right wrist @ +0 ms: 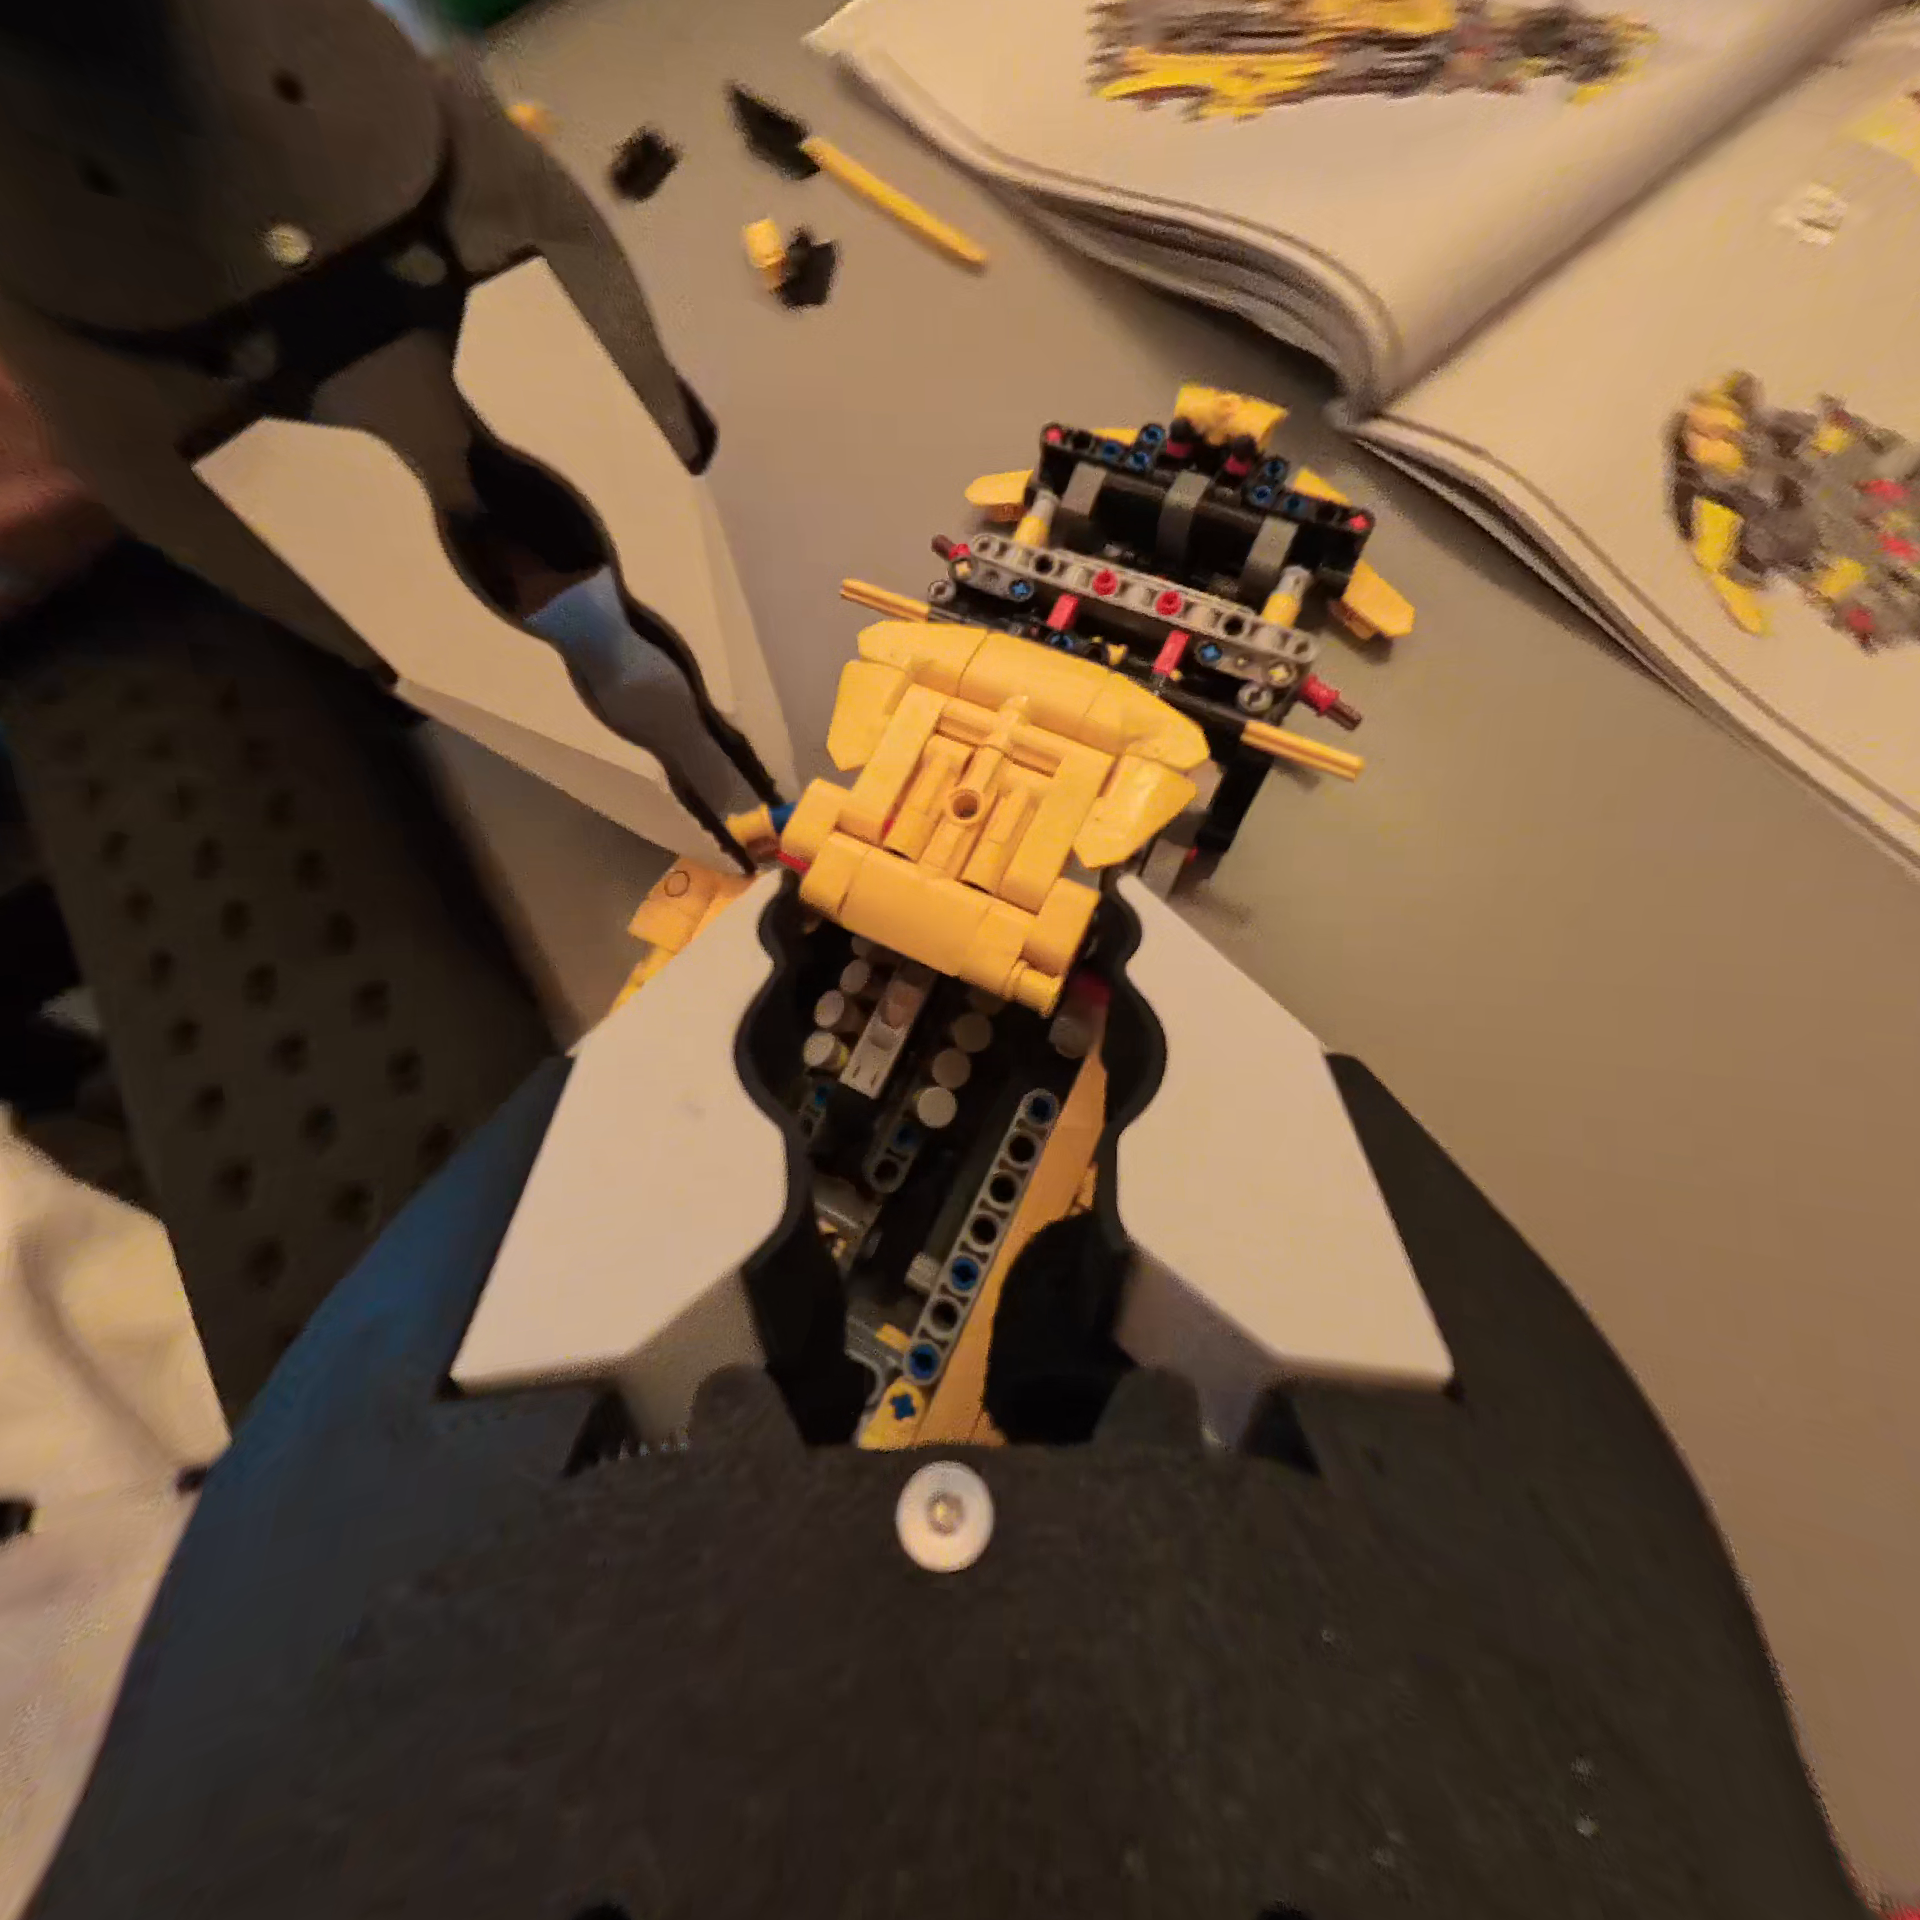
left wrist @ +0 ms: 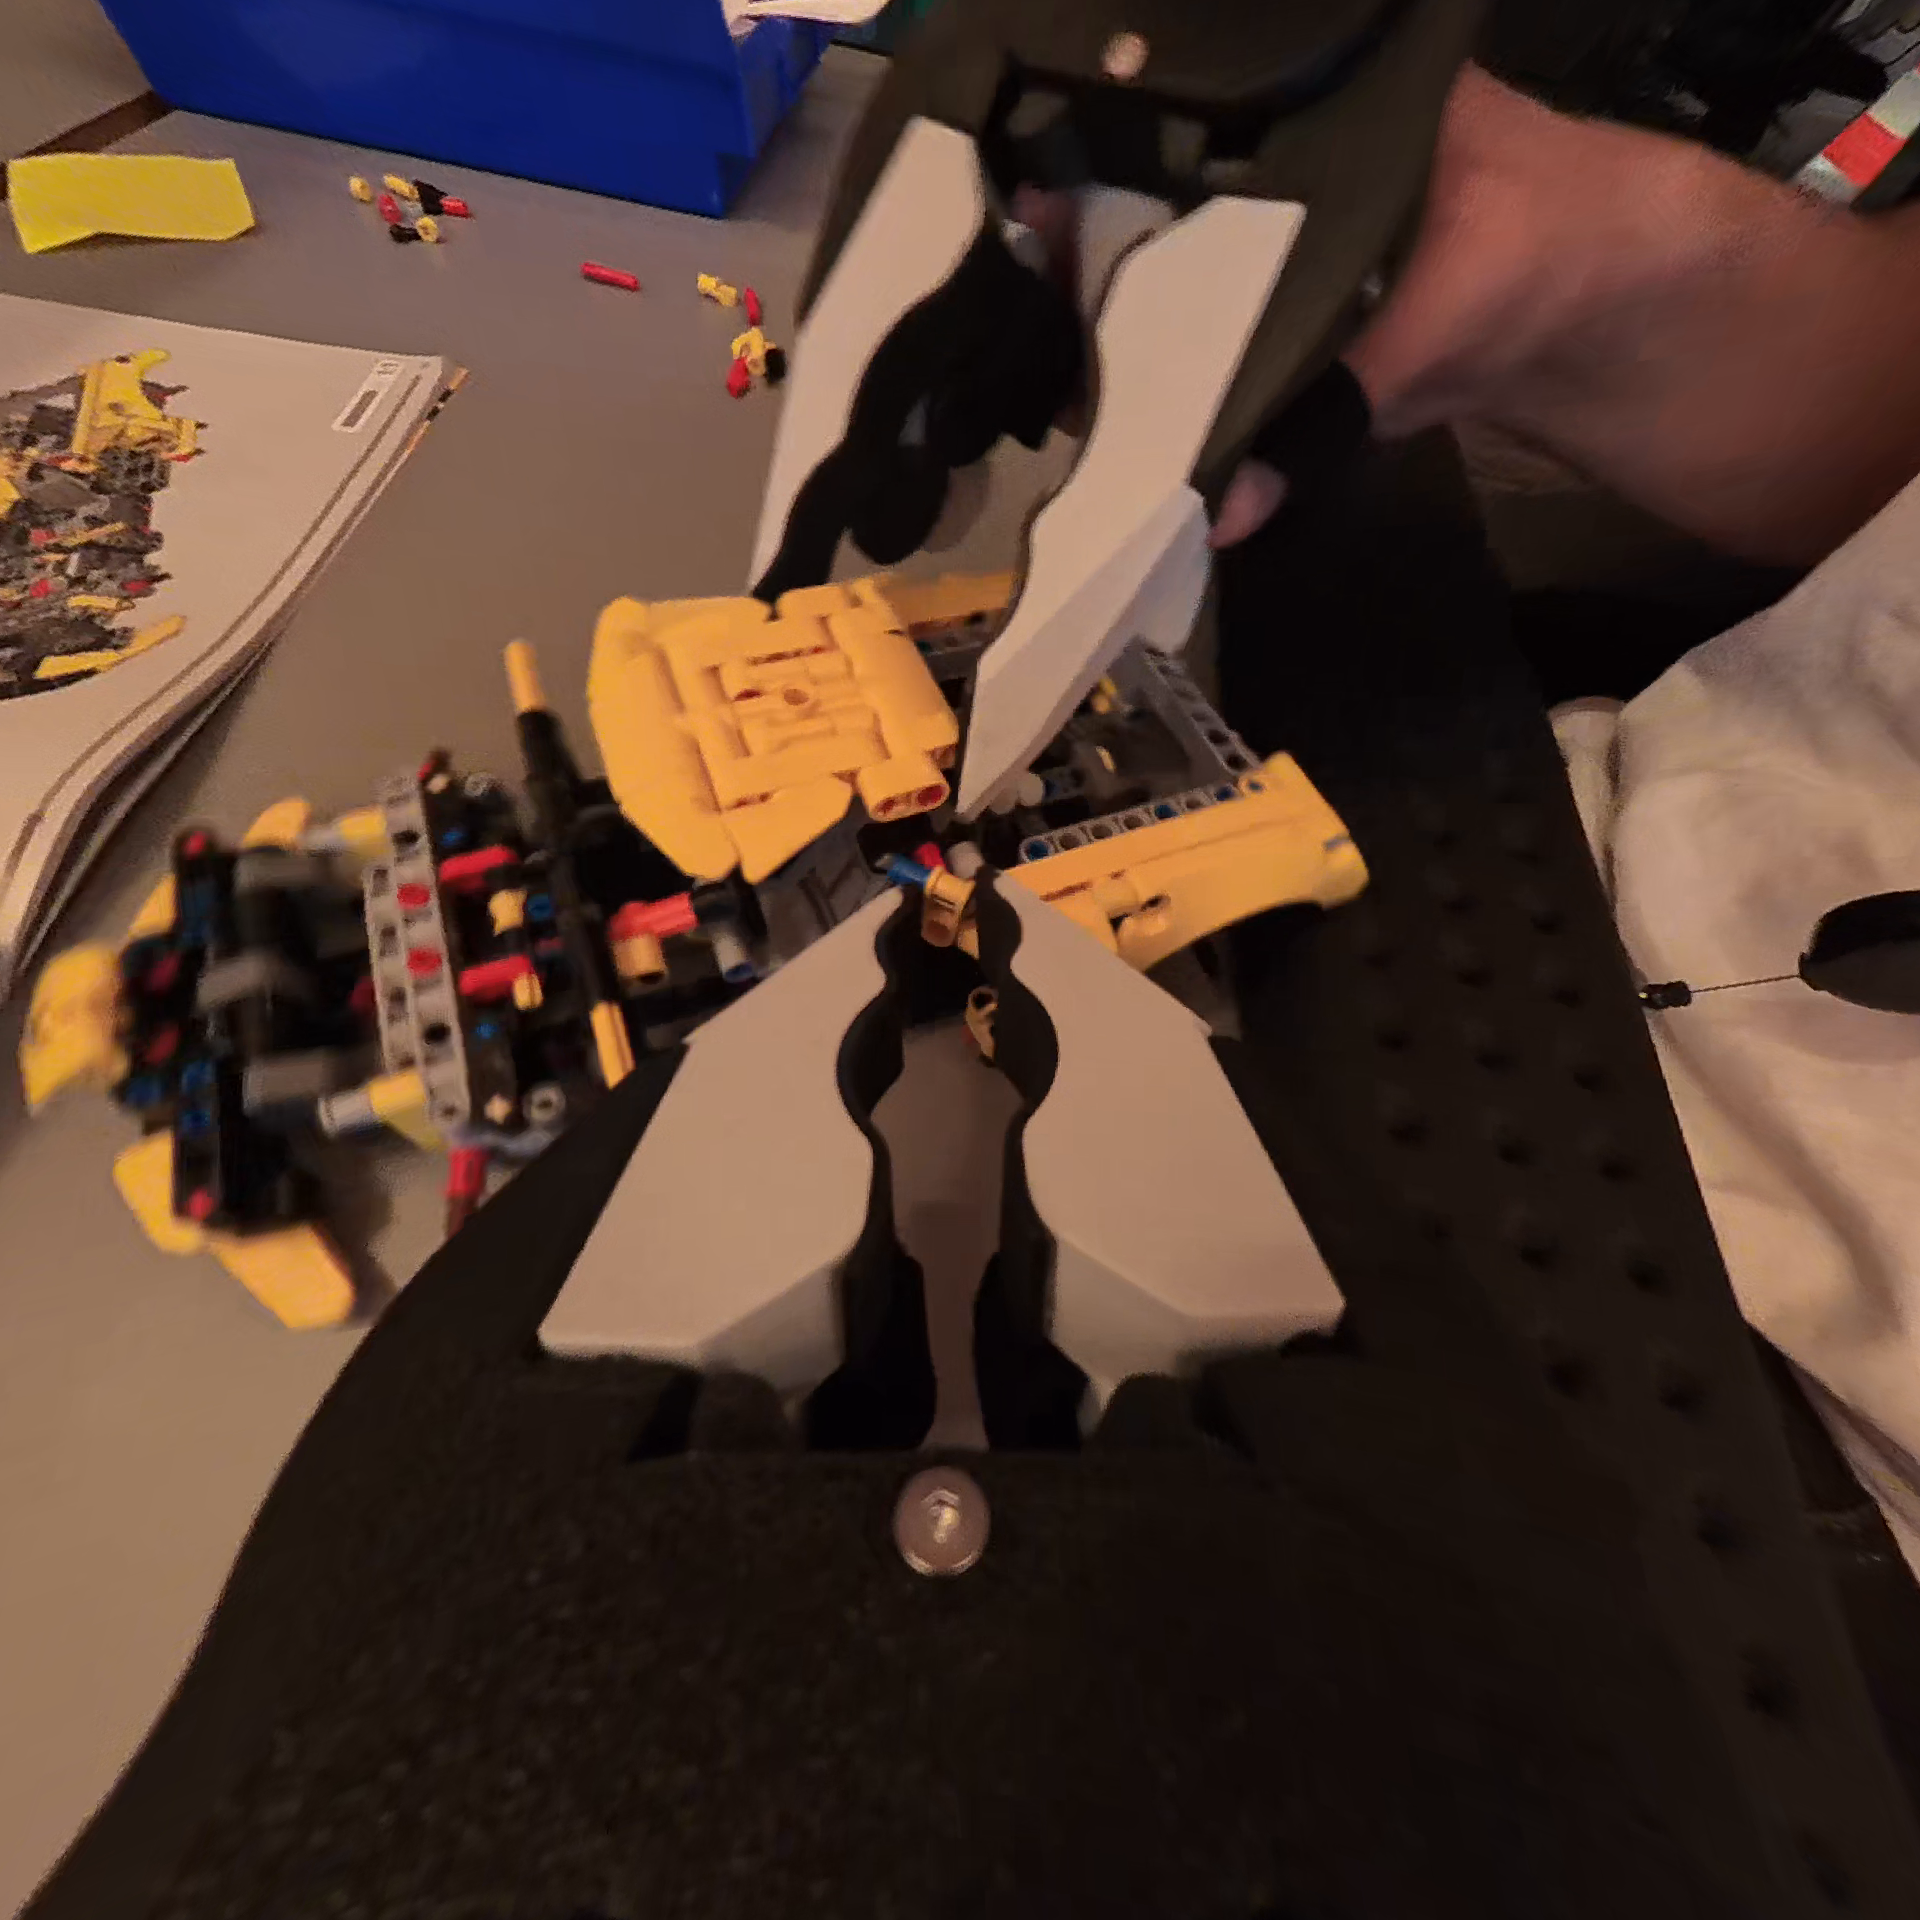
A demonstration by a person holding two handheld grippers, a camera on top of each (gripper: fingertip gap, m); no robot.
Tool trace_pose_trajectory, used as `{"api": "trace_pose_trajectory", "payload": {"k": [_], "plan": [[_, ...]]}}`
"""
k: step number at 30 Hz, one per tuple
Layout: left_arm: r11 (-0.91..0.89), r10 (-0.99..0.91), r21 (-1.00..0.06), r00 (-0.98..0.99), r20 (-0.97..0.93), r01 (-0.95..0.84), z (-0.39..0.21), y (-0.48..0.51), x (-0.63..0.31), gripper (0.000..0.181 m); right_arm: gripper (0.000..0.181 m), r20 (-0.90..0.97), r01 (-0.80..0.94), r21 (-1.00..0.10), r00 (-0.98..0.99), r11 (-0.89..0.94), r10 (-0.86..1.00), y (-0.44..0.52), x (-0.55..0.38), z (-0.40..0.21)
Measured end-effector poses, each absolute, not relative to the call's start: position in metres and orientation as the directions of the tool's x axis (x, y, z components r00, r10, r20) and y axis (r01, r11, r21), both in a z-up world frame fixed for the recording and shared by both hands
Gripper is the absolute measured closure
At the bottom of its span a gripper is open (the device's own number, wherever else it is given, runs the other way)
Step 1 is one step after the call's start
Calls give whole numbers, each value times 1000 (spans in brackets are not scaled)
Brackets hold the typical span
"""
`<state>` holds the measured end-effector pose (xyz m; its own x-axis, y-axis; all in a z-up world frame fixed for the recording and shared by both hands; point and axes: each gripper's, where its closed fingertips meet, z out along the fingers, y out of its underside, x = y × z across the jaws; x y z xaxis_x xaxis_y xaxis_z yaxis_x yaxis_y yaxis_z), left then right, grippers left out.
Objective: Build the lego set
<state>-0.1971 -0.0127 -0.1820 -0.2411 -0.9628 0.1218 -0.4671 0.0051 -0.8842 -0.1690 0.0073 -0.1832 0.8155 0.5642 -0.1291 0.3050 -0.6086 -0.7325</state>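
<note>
A yellow, black and grey Technic vehicle model [left wrist: 769,727] lies on the grey table; it also shows in the right wrist view [right wrist: 977,821]. My right gripper [right wrist: 951,888] straddles its rear body, with the chassis between the jaws and both pads against its sides. In the left wrist view the right gripper [left wrist: 873,696] comes down from above over the yellow roof. My left gripper [left wrist: 943,899] is nearly closed on a small yellow connector with a blue pin [left wrist: 940,904], held against the model's side. The left gripper [right wrist: 753,831] shows at the left of the right wrist view.
Open instruction booklets [left wrist: 156,582] [right wrist: 1351,208] lie beside the model. A blue bin [left wrist: 468,83] stands at the back. Loose pins [left wrist: 416,208] [left wrist: 748,332], a yellow axle [right wrist: 894,197] and a yellow sheet [left wrist: 125,197] are scattered. A person's hand [left wrist: 1610,312] holds the right gripper.
</note>
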Motion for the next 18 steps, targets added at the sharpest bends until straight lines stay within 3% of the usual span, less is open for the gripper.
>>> {"api": "trace_pose_trajectory", "payload": {"k": [5,11,14,18], "plan": [[16,-974,-885,-207,91,-466,-181,-10,-199,171,126,-104,531,-721,552,-445,827,21,-173,-183],[-71,-988,-913,-97,119,-401,-169,4,-204,171,126,-119,626,-694,387,-355,915,55,-174,-184],[-92,-993,-925,-37,113,-368,-165,9,-203,171,125,-116,627,-709,347,-322,931,62,-173,-184],[-85,-996,-924,22,83,-374,-167,11,-201,171,120,-131,474,-800,463,-369,876,63,-166,-166]]}}
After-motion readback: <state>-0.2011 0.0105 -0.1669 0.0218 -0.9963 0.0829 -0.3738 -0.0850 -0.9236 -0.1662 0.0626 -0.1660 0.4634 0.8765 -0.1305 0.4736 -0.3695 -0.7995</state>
